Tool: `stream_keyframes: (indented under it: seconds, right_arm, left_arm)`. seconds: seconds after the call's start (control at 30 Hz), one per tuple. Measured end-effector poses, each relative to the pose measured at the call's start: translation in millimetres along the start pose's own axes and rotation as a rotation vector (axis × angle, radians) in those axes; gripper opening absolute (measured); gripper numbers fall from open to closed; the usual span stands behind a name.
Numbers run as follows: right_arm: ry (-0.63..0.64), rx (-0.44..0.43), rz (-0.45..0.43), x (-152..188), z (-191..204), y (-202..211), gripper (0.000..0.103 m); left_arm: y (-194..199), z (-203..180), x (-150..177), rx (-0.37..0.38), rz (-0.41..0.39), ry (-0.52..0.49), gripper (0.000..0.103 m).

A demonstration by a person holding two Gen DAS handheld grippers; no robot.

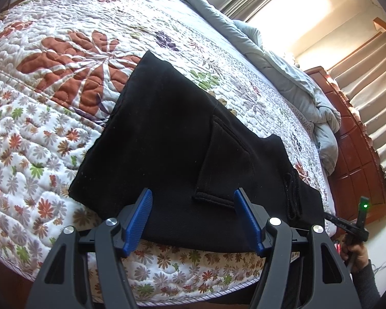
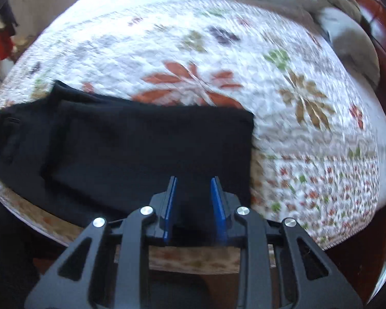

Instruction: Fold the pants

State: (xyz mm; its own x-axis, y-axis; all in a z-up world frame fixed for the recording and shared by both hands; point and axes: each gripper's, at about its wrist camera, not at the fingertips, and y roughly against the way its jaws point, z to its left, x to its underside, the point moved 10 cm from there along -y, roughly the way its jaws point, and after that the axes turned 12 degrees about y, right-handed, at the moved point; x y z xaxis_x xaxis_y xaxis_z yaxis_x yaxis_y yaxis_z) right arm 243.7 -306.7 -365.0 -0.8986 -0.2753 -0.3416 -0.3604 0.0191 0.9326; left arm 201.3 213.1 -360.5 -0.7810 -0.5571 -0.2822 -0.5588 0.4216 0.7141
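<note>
blue pads (image 1: 137, 222) of left gripper (image 1: 194, 219) spread wide, nothing held, hovering over near edge of black pants (image 1: 164, 134). pants laid flat on floral quilt (image 1: 49, 108), along near edge of bed, already folded over, probably kept close so both tools reach easy. pocket side seen toward right in left view. right gripper (image 2: 194, 203) parted narrower, hem-end cloth seen between pads, not pinched as far as can be told; view blurred. both tools aimed low across bed, looks like next fold being lined up.
</note>
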Motion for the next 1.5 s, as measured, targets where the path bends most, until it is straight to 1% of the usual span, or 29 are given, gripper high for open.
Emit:
stream_keyframes:
  seconds: [0.07, 0.13, 0.17, 0.23, 0.27, 0.3, 0.37, 0.43, 0.47, 0.53, 0.6, 0.63, 0.7, 0.73, 0.8, 0.83, 0.9, 0.97, 1.0, 1.03, 1.07, 1.1, 1.17, 1.23, 1.27, 1.37, 1.43, 1.5]
  right_arm:
    - [0.006, -0.048, 0.041, 17.9, 1.2, -16.6, 0.027]
    - [0.051, -0.046, 0.049, 22.7, 9.3, -22.7, 0.027]
    - [0.069, -0.052, 0.041, 21.8, 11.5, -20.7, 0.028]
    - [0.067, -0.102, 0.029, 17.9, 12.1, -13.4, 0.027]
    - [0.038, -0.143, 0.006, 10.7, 6.8, -5.5, 0.026]
    - [0.014, -0.162, -0.015, 3.1, -1.2, 1.3, 0.026]
    - [-0.024, -0.171, -0.045, -11.6, -19.9, 9.5, 0.028]
    - [-0.068, -0.212, -0.065, -31.9, -34.7, 6.2, 0.028]
    - [-0.077, -0.228, -0.070, -37.8, -38.4, 2.5, 0.028]
    - [-0.096, -0.282, -0.063, -52.3, -43.5, -14.0, 0.029]
    - [-0.117, -0.321, -0.006, -51.0, -42.1, -35.4, 0.028]
    - [-0.121, -0.326, 0.028, -49.6, -43.1, -45.1, 0.025]
    - [-0.109, -0.330, 0.058, -51.1, -41.4, -50.2, 0.026]
    - [-0.090, -0.333, 0.064, -55.0, -39.5, -44.7, 0.030]
    - [-0.057, -0.329, 0.058, -63.8, -36.7, -31.9, 0.031]
    - [-0.036, -0.327, 0.055, -69.8, -34.9, -26.1, 0.032]
    - [0.040, -0.323, 0.041, -84.9, -21.0, -3.9, 0.038]
    - [0.131, -0.358, 0.032, -105.4, 1.5, 15.0, 0.055]
    - [0.175, -0.384, 0.028, -117.7, 15.9, 21.9, 0.058]
    - [0.240, -0.436, 0.019, -132.6, 41.9, 34.7, 0.065]
    - [0.283, -0.477, 0.018, -138.6, 57.9, 44.1, 0.073]
    - [0.341, -0.518, 0.021, -147.8, 81.5, 53.2, 0.075]
    - [0.463, -0.559, 0.032, -166.4, 131.3, 64.0, 0.077]
    - [0.585, -0.588, 0.049, -183.3, 183.8, 70.1, 0.080]
    - [0.624, -0.596, 0.056, -187.5, 201.0, 72.9, 0.081]
    - [0.767, -0.615, 0.086, -203.7, 263.7, 72.7, 0.082]
    - [0.860, -0.619, 0.115, -216.2, 305.8, 64.4, 0.082]
    - [0.920, -0.616, 0.137, -225.4, 334.7, 55.4, 0.082]
  left_arm:
    - [2.2, -2.6, -0.5, -0.010, -0.002, 0.012, 0.071]
    - [10.4, -7.6, -2.4, -0.021, -0.030, 0.046, 0.082]
    - [15.6, -10.1, -3.2, -0.029, -0.046, 0.063, 0.084]
    - [31.7, -19.0, -2.4, -0.017, -0.081, 0.094, 0.086]
    - [37.8, -20.8, -2.4, -0.018, -0.094, 0.103, 0.087]
    - [46.7, -24.2, -2.1, -0.021, -0.118, 0.114, 0.089]
    - [58.4, -26.7, -0.7, -0.031, -0.158, 0.140, 0.091]
    - [61.1, -22.9, 3.5, -0.033, -0.173, 0.192, 0.092]
    - [59.0, -19.2, 8.2, -0.032, -0.169, 0.237, 0.092]
    - [54.1, -12.1, 14.7, -0.032, -0.157, 0.296, 0.092]
    - [47.5, -4.1, 22.4, -0.030, -0.144, 0.354, 0.092]
    - [45.5, -2.8, 25.1, -0.014, -0.140, 0.382, 0.092]
    - [43.9, 2.0, 28.1, 0.038, -0.135, 0.456, 0.092]
    - [46.1, 5.4, 28.4, 0.060, -0.141, 0.487, 0.092]
    - [53.5, 17.0, 21.6, 0.110, -0.181, 0.564, 0.092]
    - [56.1, 22.9, 18.7, 0.123, -0.193, 0.591, 0.092]
    - [54.1, 32.0, 13.8, 0.133, -0.193, 0.620, 0.092]
    - [49.4, 36.3, 10.1, 0.145, -0.186, 0.632, 0.092]
    - [48.3, 37.6, 8.6, 0.161, -0.184, 0.642, 0.092]
    - [46.1, 38.2, 6.9, 0.188, -0.180, 0.658, 0.092]
    - [43.9, 38.4, 5.0, 0.213, -0.177, 0.675, 0.092]
    - [42.1, 39.8, 2.6, 0.243, -0.182, 0.695, 0.092]
    - [39.2, 43.4, -3.3, 0.272, -0.190, 0.712, 0.092]
    - [32.4, 50.3, -5.9, 0.253, -0.186, 0.724, 0.092]
    - [28.6, 54.7, -6.2, 0.236, -0.183, 0.736, 0.092]
    - [19.8, 56.7, -6.2, 0.240, -0.172, 0.752, 0.092]
    - [14.7, 55.7, -7.5, 0.240, -0.176, 0.742, 0.092]
    - [8.5, 52.1, -11.1, 0.244, -0.178, 0.727, 0.091]
